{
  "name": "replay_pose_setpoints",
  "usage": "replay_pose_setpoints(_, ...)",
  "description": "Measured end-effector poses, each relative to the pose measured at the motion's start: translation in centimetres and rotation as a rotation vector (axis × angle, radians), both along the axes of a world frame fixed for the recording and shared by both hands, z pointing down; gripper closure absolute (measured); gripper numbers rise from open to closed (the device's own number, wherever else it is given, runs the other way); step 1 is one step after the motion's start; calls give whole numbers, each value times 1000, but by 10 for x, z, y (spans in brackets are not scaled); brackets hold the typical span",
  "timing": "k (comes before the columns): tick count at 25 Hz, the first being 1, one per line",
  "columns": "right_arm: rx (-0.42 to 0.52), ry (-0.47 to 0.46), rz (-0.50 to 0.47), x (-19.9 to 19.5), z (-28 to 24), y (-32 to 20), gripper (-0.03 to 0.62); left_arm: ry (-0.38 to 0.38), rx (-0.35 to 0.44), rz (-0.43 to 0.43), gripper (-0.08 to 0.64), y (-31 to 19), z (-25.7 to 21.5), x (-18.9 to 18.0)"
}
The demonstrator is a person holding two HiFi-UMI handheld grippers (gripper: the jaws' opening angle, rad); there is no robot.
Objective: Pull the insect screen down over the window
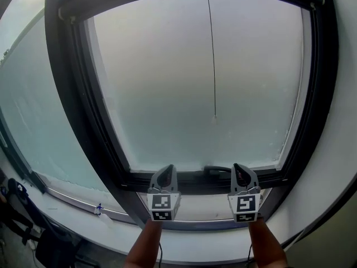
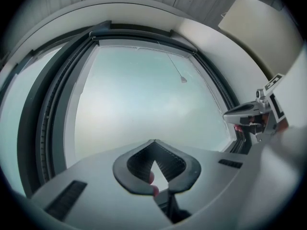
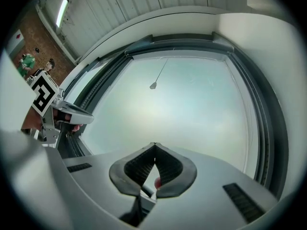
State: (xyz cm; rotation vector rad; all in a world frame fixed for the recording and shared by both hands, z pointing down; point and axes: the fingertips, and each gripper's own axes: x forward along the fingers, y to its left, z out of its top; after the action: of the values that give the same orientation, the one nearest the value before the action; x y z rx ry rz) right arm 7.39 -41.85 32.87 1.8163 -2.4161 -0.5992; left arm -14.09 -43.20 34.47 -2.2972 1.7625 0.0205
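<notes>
With jaws closed on nothing, the left gripper (image 1: 165,170) and right gripper (image 1: 240,168) are hovering side by side low at the dark-framed window (image 1: 72,94), seemingly readying to reach the thin black pull cord (image 1: 213,77) of the insect screen, apparently still rolled up in the dark top housing (image 1: 167,0).

No word, number or brand name can be read anywhere. The only printed signs are black-and-white square markers. In the head view the left gripper (image 1: 166,171) carries the left cube (image 1: 163,206), which shows two such markers, one on its upper face and one on the face below it. The right gripper (image 1: 240,169) carries the right cube (image 1: 245,208), with two markers placed the same way. In the right gripper view one more marker (image 3: 42,94) stands on the left cube, near the left edge. They are block patterns, not letters.
</notes>
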Motion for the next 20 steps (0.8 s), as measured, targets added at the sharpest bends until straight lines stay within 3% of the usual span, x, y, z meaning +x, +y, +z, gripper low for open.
replay_pose_setpoints(4,78,27,-6,-11,-35,-8,588,-42,71,3,557,-10,-33,6)
replay_pose_setpoints(12,239,193,19,-6,-109,-11,588,-282,219,-35,557,-18,-125,6)
replay_pose_setpoints(16,257,191,56,-1,-142,-11,588,-303,294,-42,557,-15,-176,3)
replay_pose_setpoints(20,320,290,70,-4,-174,-17,588,-369,348,-56,557,-17,-208,9)
